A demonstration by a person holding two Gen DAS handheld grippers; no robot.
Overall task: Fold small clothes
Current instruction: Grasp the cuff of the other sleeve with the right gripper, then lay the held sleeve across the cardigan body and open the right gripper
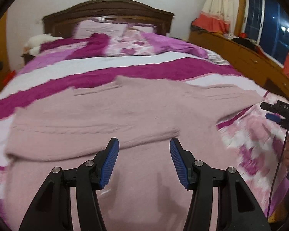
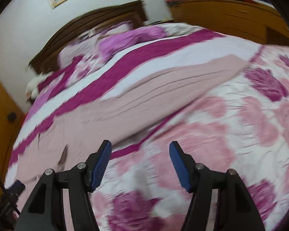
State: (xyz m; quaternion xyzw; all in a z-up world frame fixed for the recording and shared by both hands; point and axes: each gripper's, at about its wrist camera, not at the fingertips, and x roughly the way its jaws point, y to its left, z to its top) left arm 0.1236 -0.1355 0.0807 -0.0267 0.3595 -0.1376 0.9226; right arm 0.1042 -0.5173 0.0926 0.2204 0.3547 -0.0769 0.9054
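a: item? place?
b: pink knit sweater (image 1: pixel 109 115), spread flat on the bed (image 1: pixel 163 57); soft, light, floppy
a: claws?
b: left gripper (image 1: pixel 144 144) and right gripper (image 2: pixel 140 146) both parted, empty. take it by a sleeve edge

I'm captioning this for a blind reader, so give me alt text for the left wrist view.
A pale pink sweater lies spread flat on a bed with a magenta, white and pink cover. The left gripper hangs open above the sweater's near edge, holding nothing. The right gripper shows at the right edge.
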